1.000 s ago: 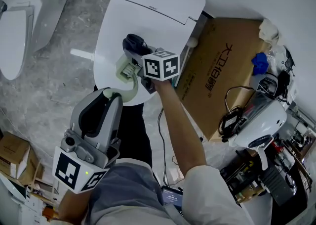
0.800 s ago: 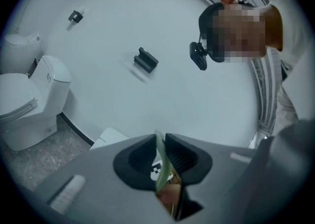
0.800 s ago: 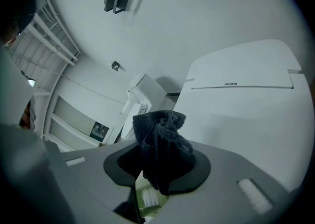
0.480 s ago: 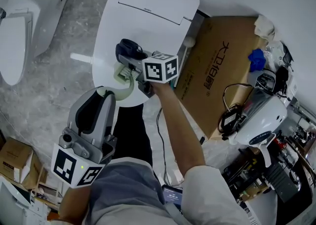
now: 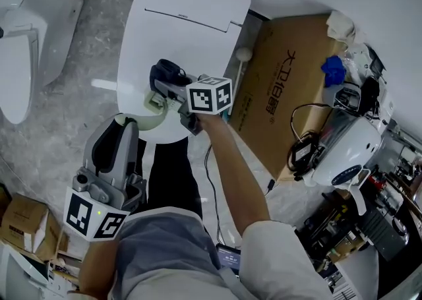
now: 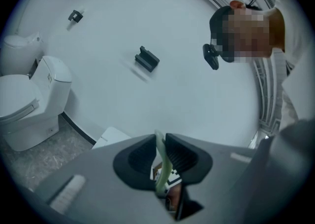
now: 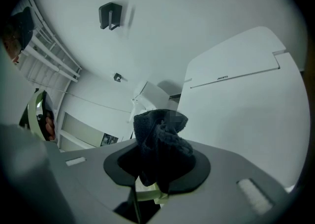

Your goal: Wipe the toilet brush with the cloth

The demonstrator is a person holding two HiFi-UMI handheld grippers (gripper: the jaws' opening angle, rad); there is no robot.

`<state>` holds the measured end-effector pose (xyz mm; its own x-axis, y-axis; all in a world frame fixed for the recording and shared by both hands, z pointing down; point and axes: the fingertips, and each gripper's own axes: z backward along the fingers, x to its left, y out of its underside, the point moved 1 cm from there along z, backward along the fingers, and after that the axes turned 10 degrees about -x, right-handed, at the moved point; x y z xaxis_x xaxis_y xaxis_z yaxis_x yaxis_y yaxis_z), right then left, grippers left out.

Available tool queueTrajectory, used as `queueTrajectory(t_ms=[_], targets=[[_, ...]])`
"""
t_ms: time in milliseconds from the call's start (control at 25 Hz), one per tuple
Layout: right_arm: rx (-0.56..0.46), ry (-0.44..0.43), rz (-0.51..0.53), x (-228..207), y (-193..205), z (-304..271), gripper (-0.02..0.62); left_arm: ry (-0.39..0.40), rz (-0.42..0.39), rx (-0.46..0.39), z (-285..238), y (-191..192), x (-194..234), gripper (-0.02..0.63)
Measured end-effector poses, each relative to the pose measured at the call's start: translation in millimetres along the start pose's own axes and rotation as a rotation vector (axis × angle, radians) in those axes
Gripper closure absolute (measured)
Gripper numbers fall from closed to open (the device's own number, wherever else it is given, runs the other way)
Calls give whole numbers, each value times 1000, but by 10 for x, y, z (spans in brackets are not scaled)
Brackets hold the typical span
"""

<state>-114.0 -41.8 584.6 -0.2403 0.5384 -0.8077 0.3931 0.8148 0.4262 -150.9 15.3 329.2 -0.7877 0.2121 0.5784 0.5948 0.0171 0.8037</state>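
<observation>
Head view showed the left hand-held gripper [image 5: 125, 122] nearest the person, at the front edge of the closed toilet lid [image 5: 191, 25]. Its jaws were pinched tight on the thin, pale green handle of the toilet brush [image 5: 157, 111]. The left gripper view confirmed this, with the handle standing between the two pads and no gap either side.

From there the handle curved over the front part of the lid toward the right hand-held gripper [image 5: 169, 80], which hovered above the lid's middle. Its jaws were clamped on a bunched dark cloth [image 7: 160, 142]. In the right gripper view a pale green part of the brush lay just under the cloth, seemingly touching it.

To the right of the lid lay a flat cardboard box [image 5: 290, 107], and well off to the lid's left stood a second toilet [image 5: 26, 35].

The wiping step itself appeared to be in hand, with the cloth set against the brush. The next move probably called for drawing the cloth along the green plastic while the left grip stayed firm, since so slim a handle could twist or slip between the pads.
</observation>
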Motion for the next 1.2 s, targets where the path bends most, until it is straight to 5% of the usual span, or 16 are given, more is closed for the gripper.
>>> queueTrajectory(t_ms=[400,1200], targets=[[45,35,15,-117,149,244,482,-7,-16,1,-28,-36,-18,606],[-44,8,-105,-335,232,511,482,-8,-15,-8,-84,28,-110,606]])
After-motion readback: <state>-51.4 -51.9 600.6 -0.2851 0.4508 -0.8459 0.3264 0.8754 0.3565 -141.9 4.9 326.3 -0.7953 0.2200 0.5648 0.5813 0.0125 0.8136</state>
